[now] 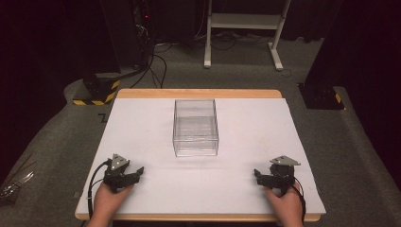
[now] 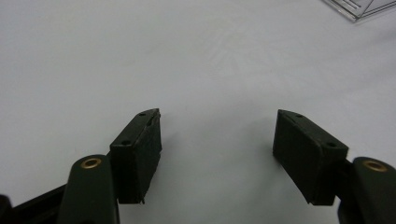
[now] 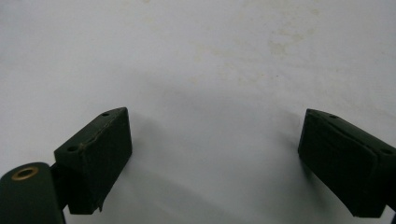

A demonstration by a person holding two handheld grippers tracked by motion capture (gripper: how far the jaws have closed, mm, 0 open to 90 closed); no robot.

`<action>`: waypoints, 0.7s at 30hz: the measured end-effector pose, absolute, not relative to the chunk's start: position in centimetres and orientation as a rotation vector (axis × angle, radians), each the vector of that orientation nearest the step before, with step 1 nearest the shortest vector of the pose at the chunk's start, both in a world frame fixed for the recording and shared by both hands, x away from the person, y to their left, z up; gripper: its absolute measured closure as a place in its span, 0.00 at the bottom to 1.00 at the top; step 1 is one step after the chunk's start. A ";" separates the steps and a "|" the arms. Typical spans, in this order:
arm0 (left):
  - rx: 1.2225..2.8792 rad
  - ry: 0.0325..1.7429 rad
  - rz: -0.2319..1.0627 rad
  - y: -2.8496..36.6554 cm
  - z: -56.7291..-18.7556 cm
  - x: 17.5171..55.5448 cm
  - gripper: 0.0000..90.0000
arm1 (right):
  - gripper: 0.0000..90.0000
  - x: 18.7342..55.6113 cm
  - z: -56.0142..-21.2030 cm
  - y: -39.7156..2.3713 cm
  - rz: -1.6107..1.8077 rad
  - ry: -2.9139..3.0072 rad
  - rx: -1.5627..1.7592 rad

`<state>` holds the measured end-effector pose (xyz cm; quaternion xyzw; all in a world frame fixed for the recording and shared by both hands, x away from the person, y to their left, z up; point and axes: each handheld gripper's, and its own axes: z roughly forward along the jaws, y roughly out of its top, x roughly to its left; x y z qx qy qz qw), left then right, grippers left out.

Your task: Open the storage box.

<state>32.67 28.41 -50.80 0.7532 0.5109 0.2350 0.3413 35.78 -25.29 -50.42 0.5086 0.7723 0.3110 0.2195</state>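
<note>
both jaws gape wide and empty: left gripper (image 1: 135, 173) at seven o'clock, right gripper (image 1: 259, 175) at five. the clear rectangular plastic box (image 1: 196, 127) sits mid-table; likely best approached squarely from both sides.

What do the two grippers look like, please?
Both are black. Left gripper and right gripper each carry a grey three-cornered plate on top and trail a black cable. The jaws are blocky, with brass-coloured rings at their joints. The hands are bare.
</note>
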 end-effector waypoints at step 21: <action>1.967 1.328 0.616 28.4 -50.7 32.8 0.39 | 0.11 35.8 -50.4 -25.3 0.859 2.138 1.409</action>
